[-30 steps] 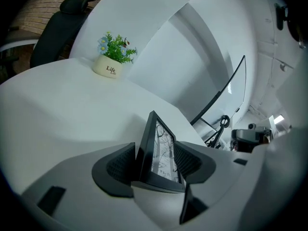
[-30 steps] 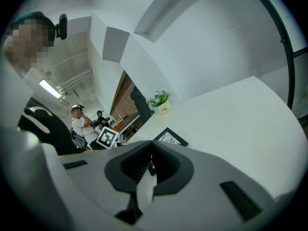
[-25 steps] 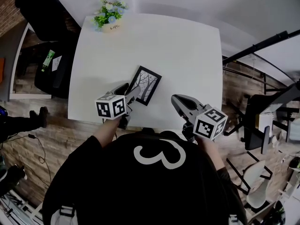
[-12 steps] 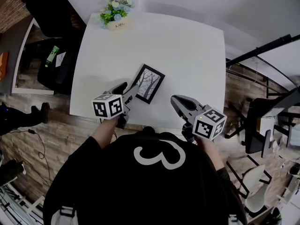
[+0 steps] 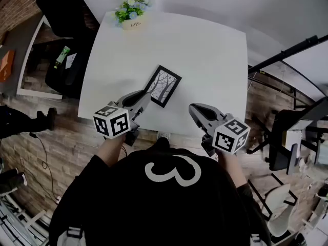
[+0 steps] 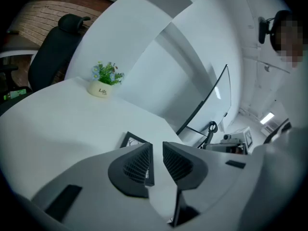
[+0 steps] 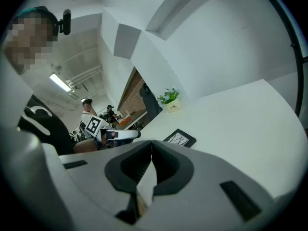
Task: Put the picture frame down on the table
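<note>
1. The picture frame (image 5: 164, 85) lies flat on the table (image 5: 205, 55), picture side up. It sits about midway across and nearer my edge than the far one, so the putting down looks done.
2. My left gripper (image 5: 142, 97) hangs just beside the frame's near left corner, not touching it. Its jaws have just been closing to a narrow slit, with nothing between them.
3. My right gripper (image 5: 193, 108) sits over the table's near edge, right of the frame, jaws tip to tip and empty.
4. I judge the frame light and stiff, but probably glazed, so fragile and slick on its face.
5. If it needs shifting, I would pinch the black border along one side, never the pane.
</note>
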{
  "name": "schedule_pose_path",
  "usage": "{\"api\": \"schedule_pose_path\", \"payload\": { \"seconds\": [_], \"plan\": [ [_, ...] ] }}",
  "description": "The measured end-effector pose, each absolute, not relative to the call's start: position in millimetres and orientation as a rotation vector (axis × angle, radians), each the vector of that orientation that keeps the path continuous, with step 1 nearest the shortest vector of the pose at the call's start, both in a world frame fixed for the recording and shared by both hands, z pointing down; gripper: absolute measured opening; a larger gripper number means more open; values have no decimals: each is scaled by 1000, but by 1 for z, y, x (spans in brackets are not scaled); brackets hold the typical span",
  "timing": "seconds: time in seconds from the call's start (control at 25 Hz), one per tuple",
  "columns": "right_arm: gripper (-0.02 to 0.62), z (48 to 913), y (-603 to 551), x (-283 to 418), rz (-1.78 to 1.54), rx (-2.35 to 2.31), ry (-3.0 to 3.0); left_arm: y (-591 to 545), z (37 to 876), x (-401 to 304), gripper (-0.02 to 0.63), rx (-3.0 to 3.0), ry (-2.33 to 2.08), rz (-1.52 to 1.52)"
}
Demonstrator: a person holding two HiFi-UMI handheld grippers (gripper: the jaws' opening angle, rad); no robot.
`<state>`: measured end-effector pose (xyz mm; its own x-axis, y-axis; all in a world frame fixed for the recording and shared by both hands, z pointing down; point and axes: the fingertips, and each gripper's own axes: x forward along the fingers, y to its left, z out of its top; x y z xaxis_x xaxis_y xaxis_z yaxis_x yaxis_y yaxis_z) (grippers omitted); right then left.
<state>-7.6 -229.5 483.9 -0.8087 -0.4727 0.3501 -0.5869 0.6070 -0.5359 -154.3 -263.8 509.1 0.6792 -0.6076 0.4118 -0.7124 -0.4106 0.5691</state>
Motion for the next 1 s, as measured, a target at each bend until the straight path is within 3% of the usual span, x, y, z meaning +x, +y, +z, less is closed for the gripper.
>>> {"api": "schedule_pose_path", "payload": {
  "seconds": [0.36,1.0],
  "plan": [
    [23,458,-187,-14,867,763,-2718,-192,443,-107,37,2374,-800,149],
    [23,400,-89,35,745,827,-2837,-82,384,-48,25,2481,-786,80]
  ]
}}
